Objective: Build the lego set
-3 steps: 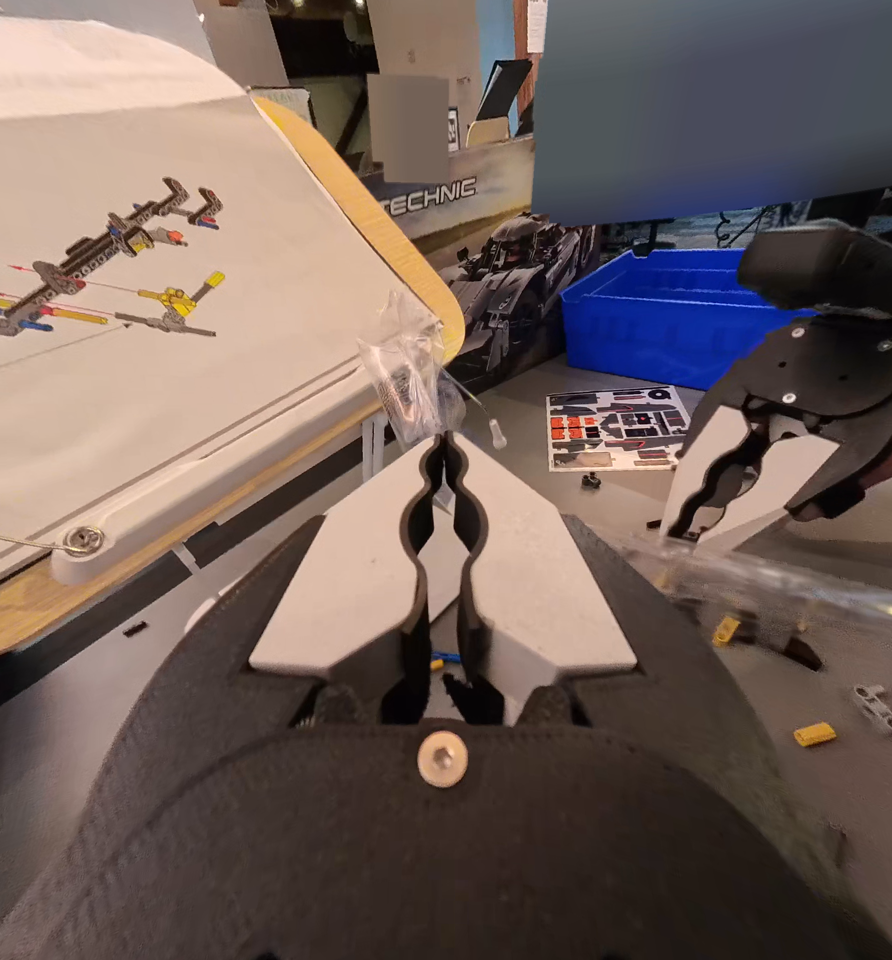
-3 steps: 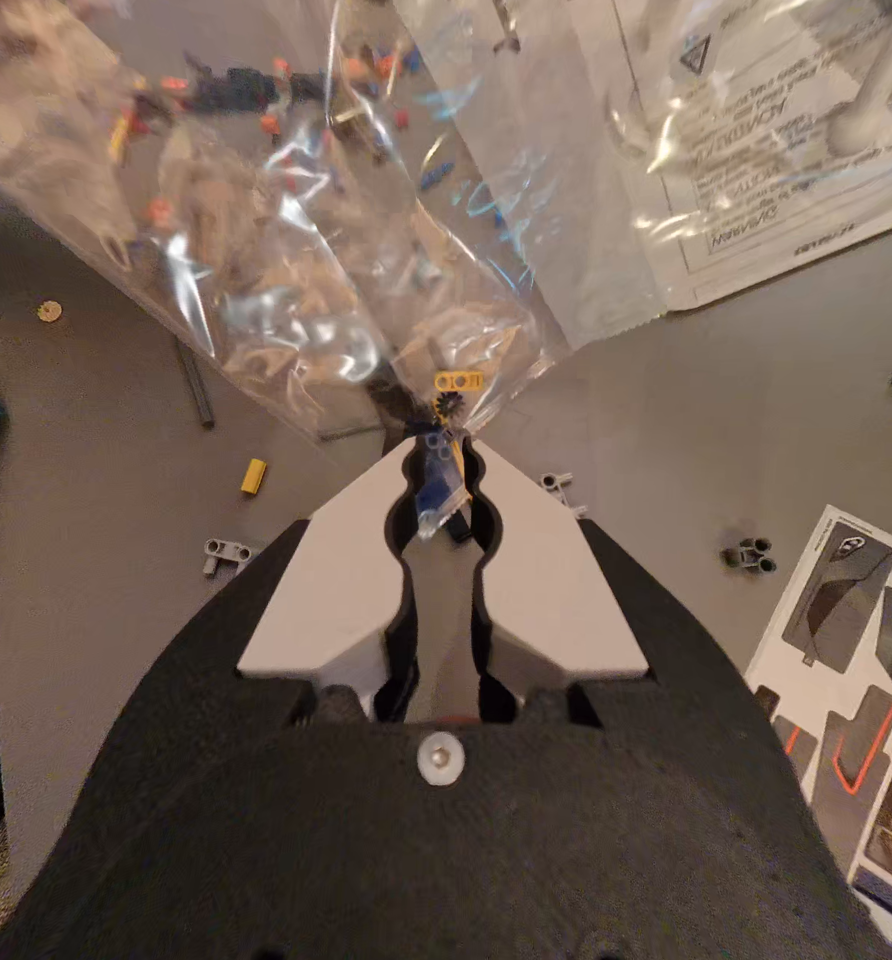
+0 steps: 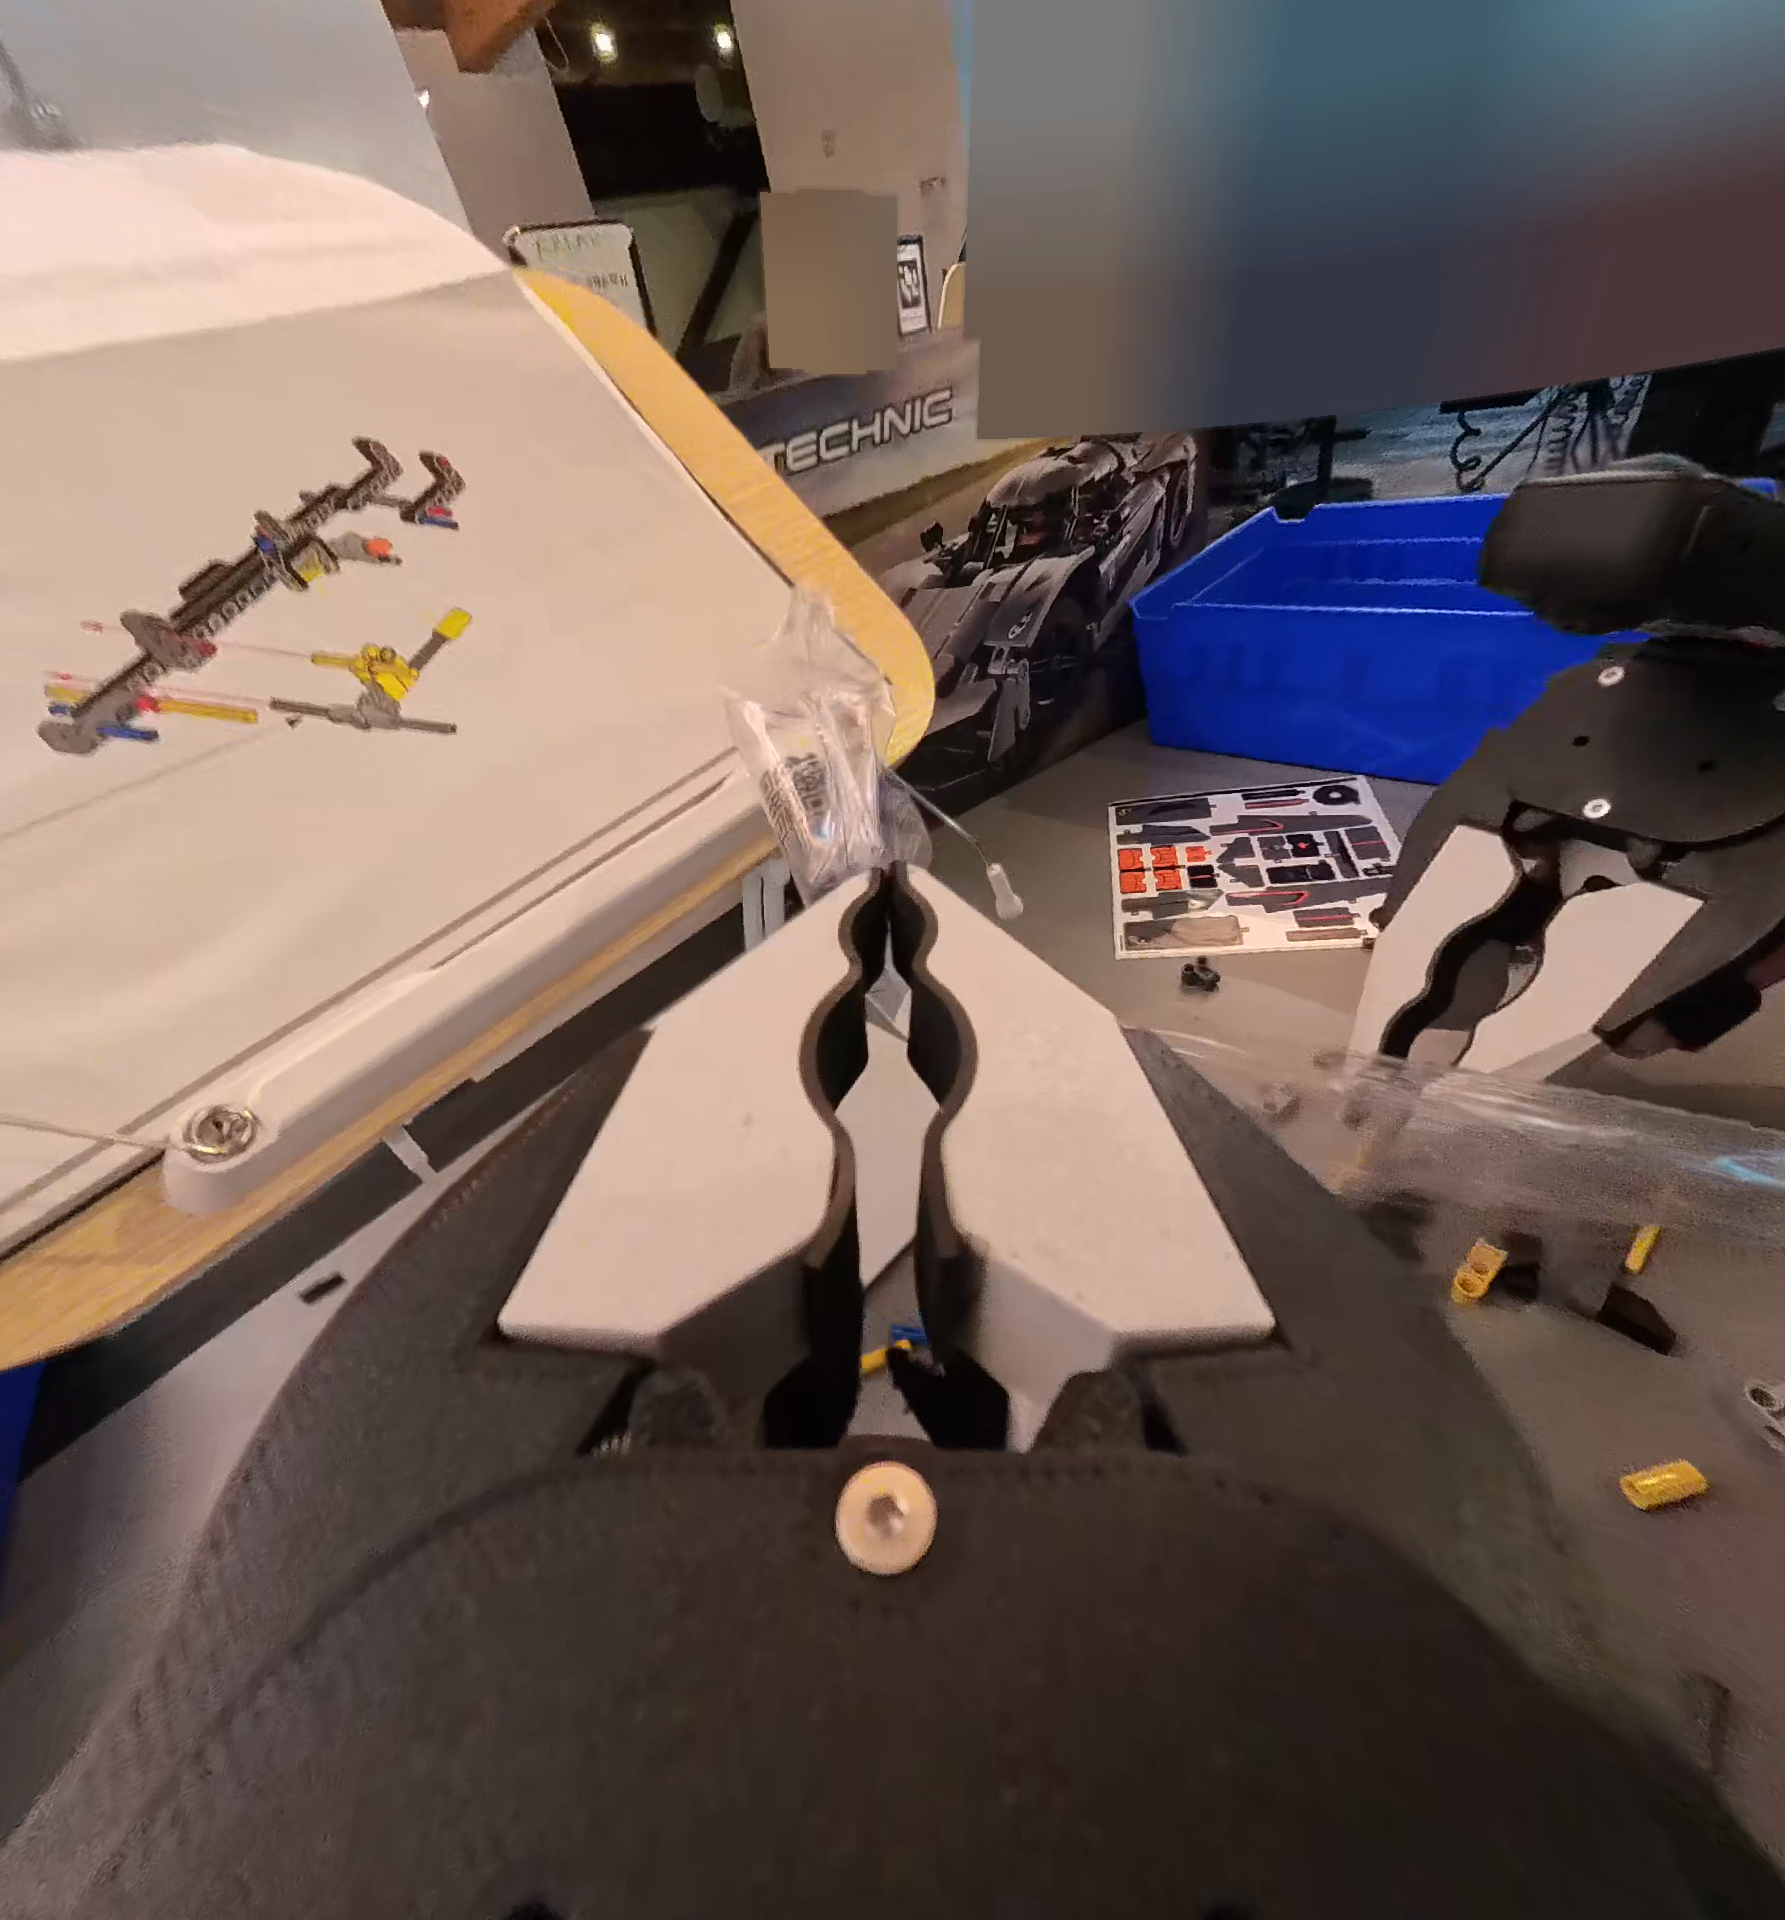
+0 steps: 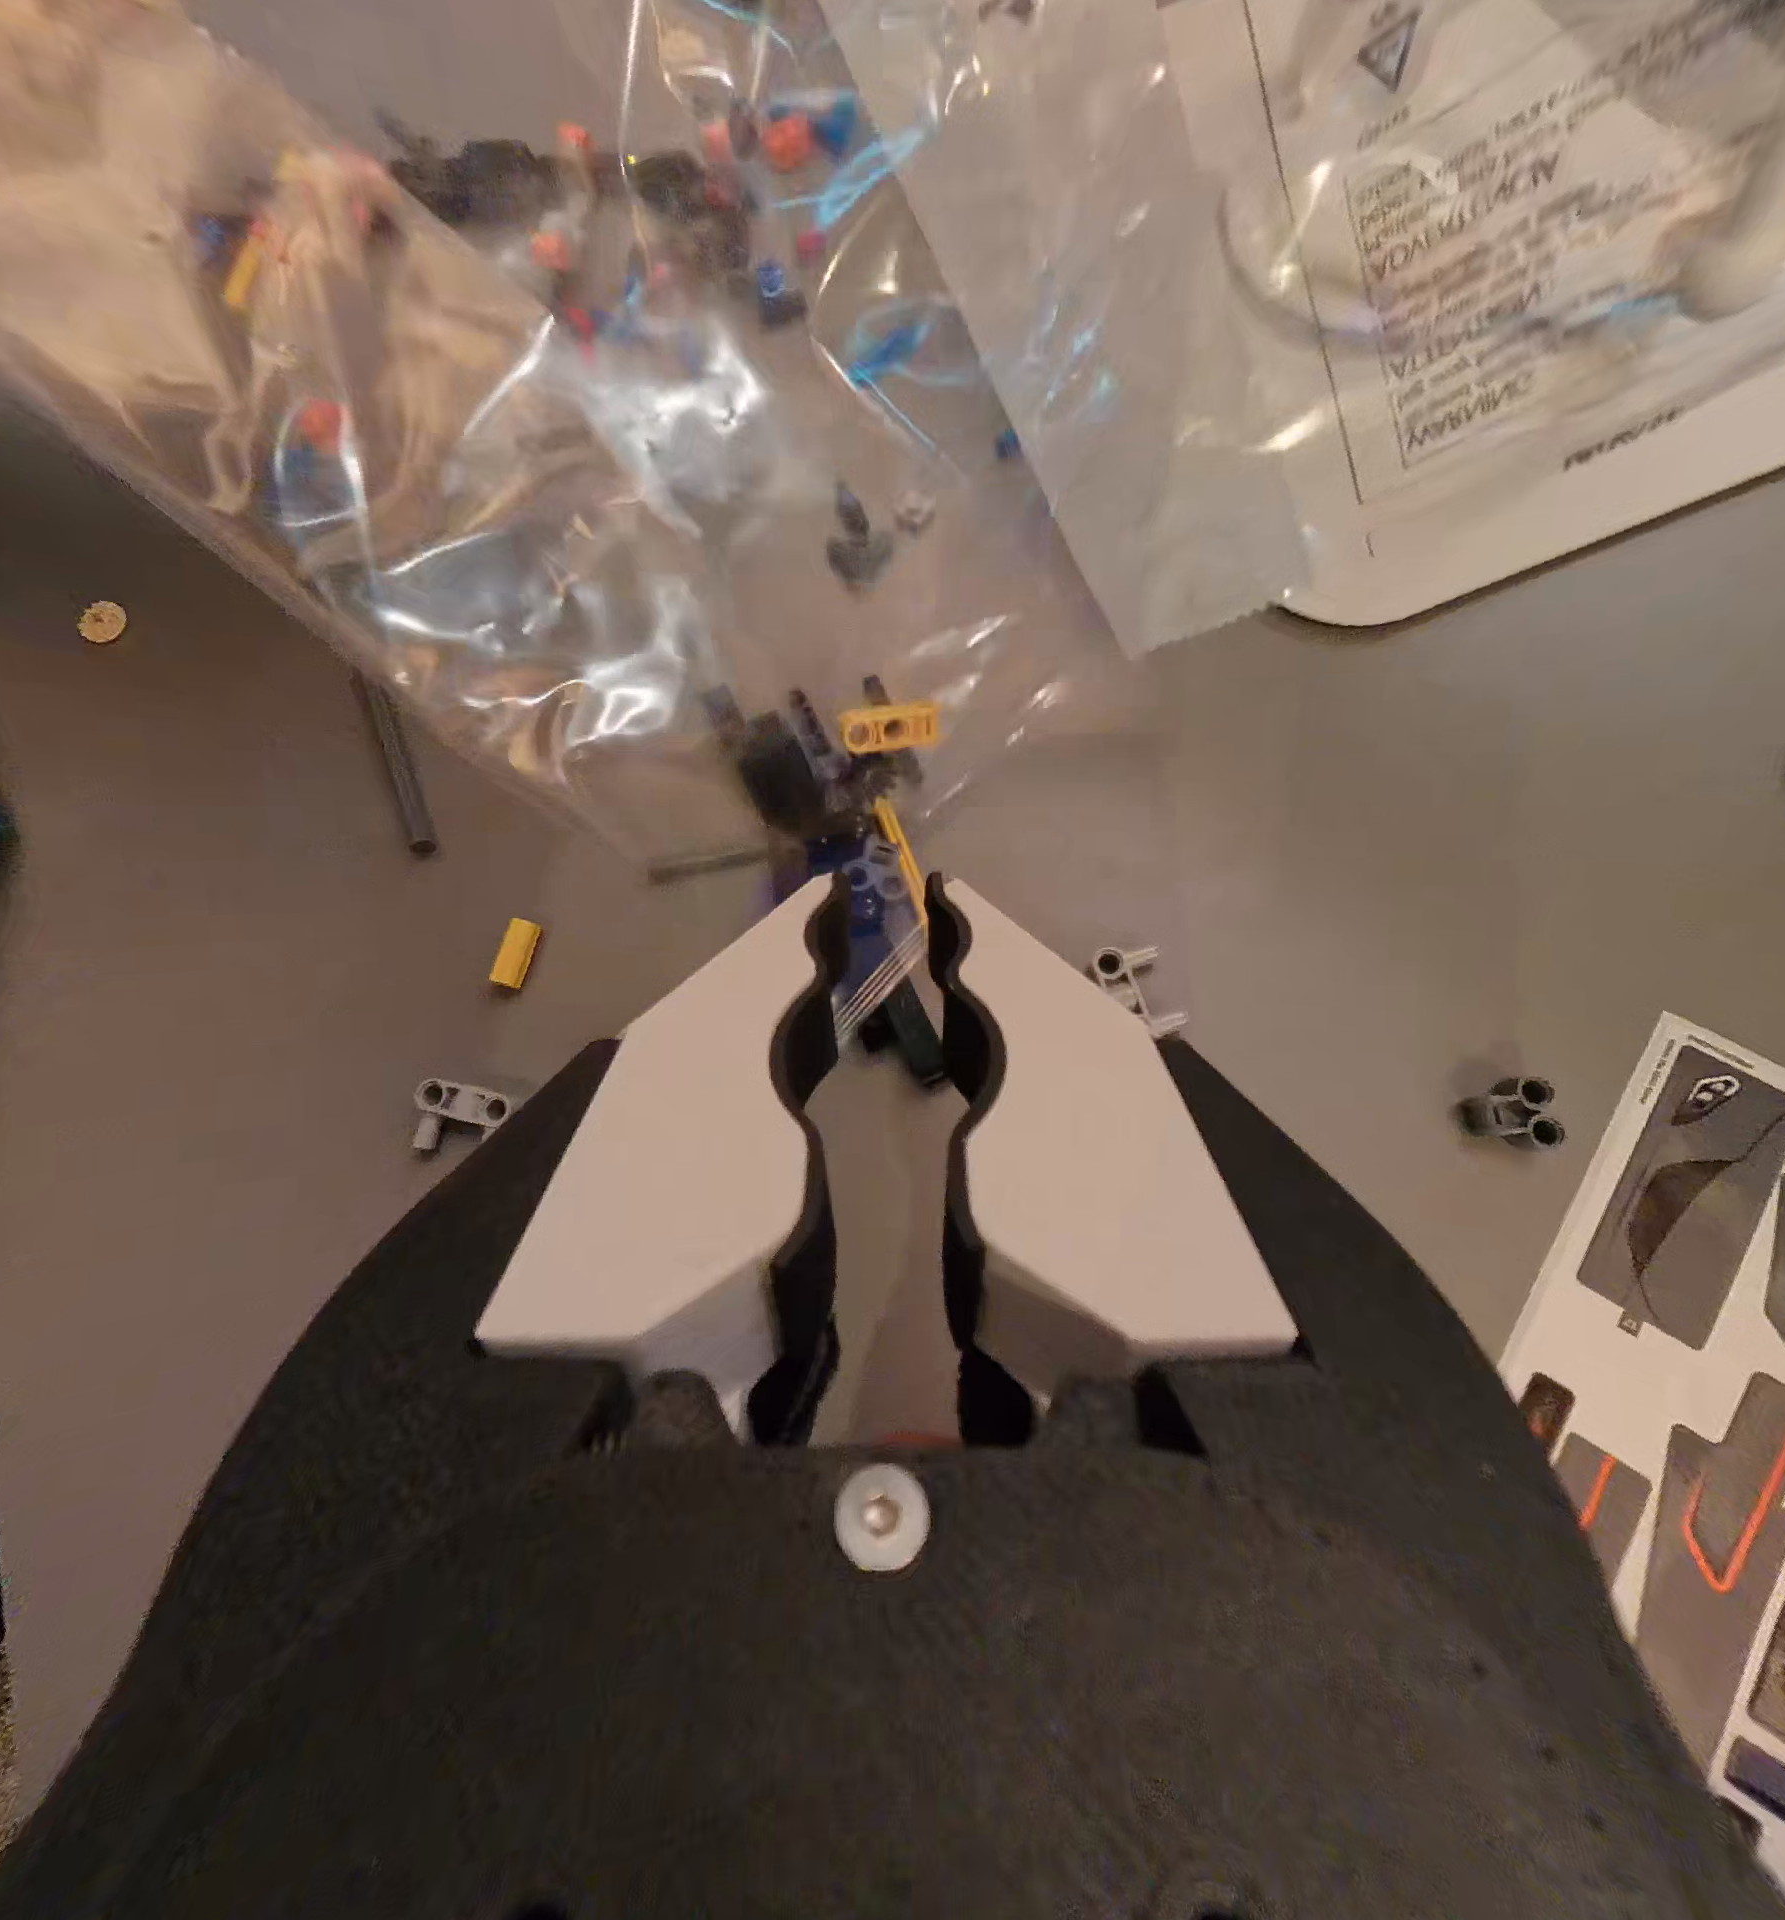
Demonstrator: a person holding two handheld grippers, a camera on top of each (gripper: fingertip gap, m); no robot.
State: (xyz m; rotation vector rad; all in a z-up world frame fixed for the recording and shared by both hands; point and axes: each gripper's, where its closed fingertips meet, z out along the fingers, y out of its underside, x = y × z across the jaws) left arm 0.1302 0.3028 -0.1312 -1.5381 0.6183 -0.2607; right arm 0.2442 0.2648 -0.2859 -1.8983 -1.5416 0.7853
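Overhead, clear bag (image 4: pixel 514 416) holds loose bricks (image 4: pixel 763 779); blue bin (image 3: pixel 1324 665) beyond.

From my left wrist view, the instruction booklet (image 3: pixel 275 665) runs off the left edge, and the blue bin (image 3: pixel 1314 665) is partly hidden behind the right gripper (image 3: pixel 1428 1029). The clear bag (image 3: pixel 1553 1132) there is a blurred streak, so I cannot make out its contents. In my right wrist view the bag (image 4: pixel 514 436) spills past the top edge, its small pieces smeared, and the sticker sheet (image 4: pixel 1698 1351) is cut off at the right edge.
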